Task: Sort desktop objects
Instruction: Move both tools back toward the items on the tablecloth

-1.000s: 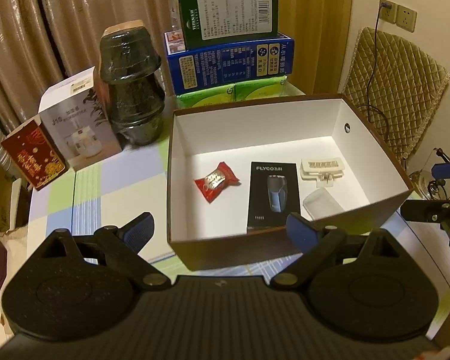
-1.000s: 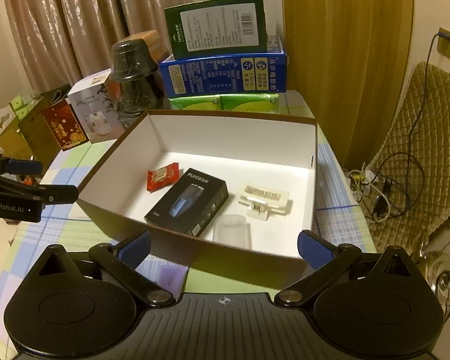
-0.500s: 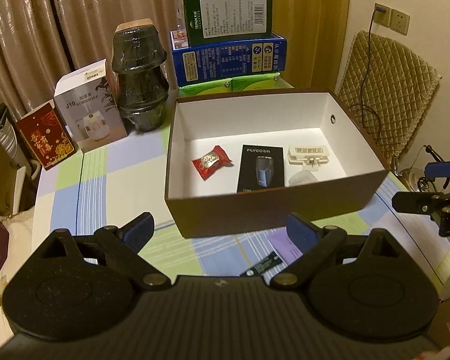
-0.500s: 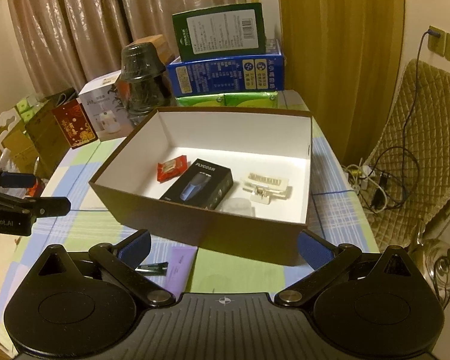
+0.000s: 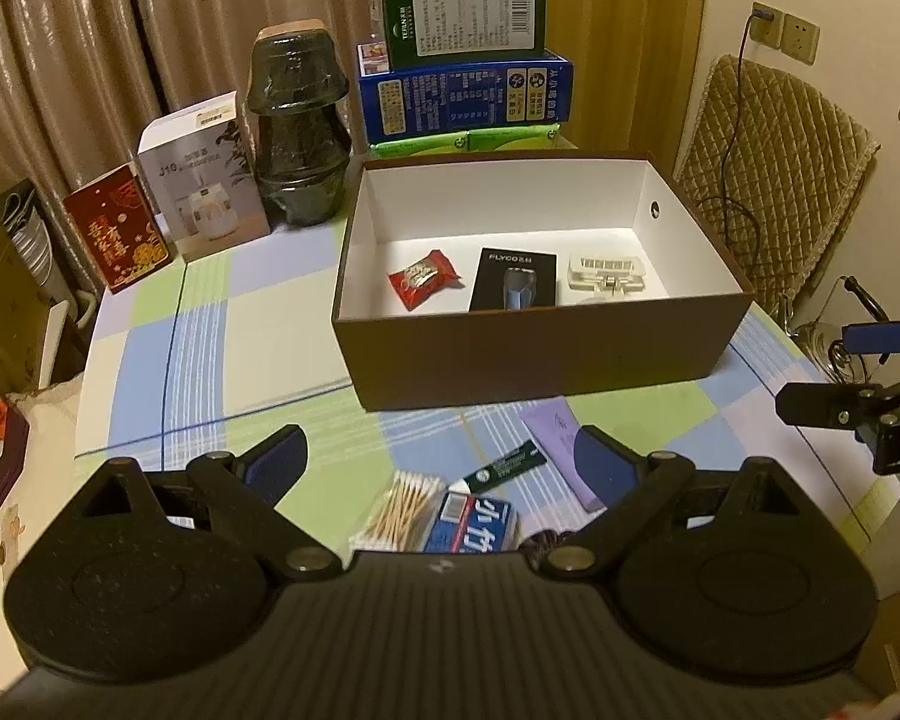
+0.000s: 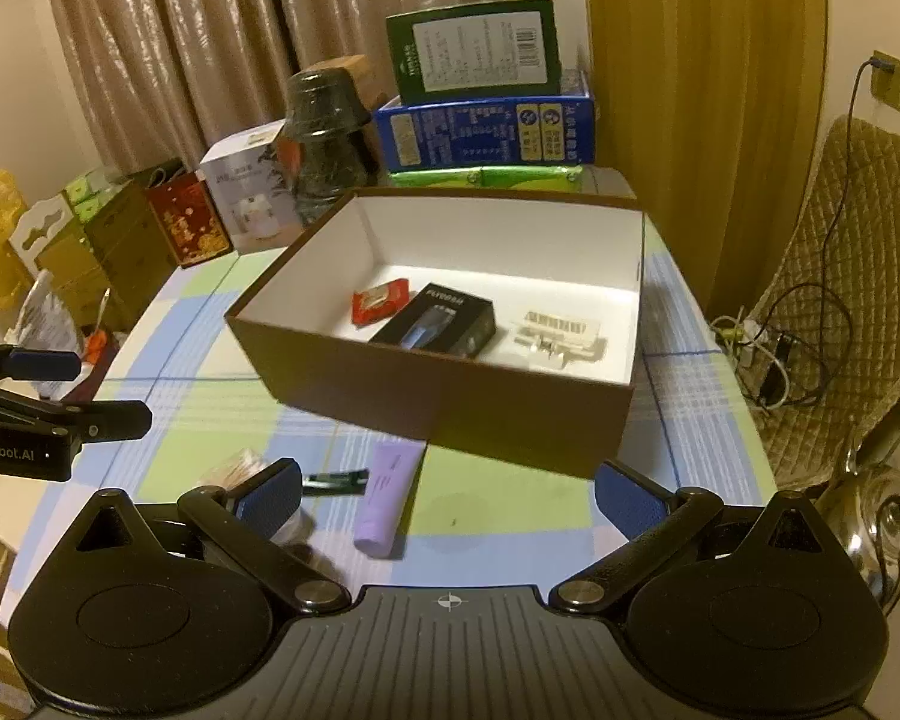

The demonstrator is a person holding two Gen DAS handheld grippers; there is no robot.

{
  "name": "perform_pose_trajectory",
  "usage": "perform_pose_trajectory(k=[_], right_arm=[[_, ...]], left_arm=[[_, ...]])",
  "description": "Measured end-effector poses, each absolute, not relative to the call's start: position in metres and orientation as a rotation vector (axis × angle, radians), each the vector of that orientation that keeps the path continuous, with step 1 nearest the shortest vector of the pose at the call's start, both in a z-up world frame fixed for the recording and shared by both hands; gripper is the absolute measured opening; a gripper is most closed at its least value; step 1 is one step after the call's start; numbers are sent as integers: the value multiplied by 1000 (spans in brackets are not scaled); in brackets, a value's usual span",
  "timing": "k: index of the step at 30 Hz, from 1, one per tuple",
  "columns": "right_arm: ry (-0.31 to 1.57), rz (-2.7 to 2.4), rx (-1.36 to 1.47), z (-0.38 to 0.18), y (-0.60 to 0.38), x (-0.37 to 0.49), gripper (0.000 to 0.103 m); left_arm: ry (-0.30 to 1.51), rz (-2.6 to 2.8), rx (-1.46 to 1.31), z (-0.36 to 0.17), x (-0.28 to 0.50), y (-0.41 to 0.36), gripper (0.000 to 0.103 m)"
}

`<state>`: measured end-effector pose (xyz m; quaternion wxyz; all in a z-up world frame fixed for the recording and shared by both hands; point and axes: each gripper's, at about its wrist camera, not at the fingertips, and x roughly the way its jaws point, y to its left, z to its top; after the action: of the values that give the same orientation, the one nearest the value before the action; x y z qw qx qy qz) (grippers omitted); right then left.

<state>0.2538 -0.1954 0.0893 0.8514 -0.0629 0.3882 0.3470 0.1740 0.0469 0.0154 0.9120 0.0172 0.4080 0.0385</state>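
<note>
- The left claw (image 5: 441, 468) hangs over the near edge of the checked worktop (image 5: 150, 354), jaws wide apart, holding nothing.
- The right claw (image 6: 447, 492) is likewise spread and empty.
- A brown cardboard box (image 5: 528, 354) with a white inside stands mid-worktop; in it lie a red sweet wrapper (image 5: 425, 277), a black shaver carton (image 5: 513, 279) and a white plastic clip (image 5: 609, 273).
- Near the box on the worktop lie a lilac tube (image 6: 387, 495), long axis running near to far, a dark green strip (image 5: 504, 467), a cotton swab pack (image 5: 399, 510) and a blue packet (image 5: 477, 525).
- Stacked cartons (image 5: 465, 90) and a dark wrapped pot (image 5: 297, 126) line the far edge.
</note>
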Motion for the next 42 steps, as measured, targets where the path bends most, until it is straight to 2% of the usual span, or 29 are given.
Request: perform_pose_trajectory(k=[16, 42], right_arm=[[851, 808, -165, 77, -202, 224, 101], [965, 846, -235, 37, -200, 204, 101]], left_arm=[[844, 100, 35, 11, 139, 27, 94], [971, 113, -2, -27, 115, 22, 94]])
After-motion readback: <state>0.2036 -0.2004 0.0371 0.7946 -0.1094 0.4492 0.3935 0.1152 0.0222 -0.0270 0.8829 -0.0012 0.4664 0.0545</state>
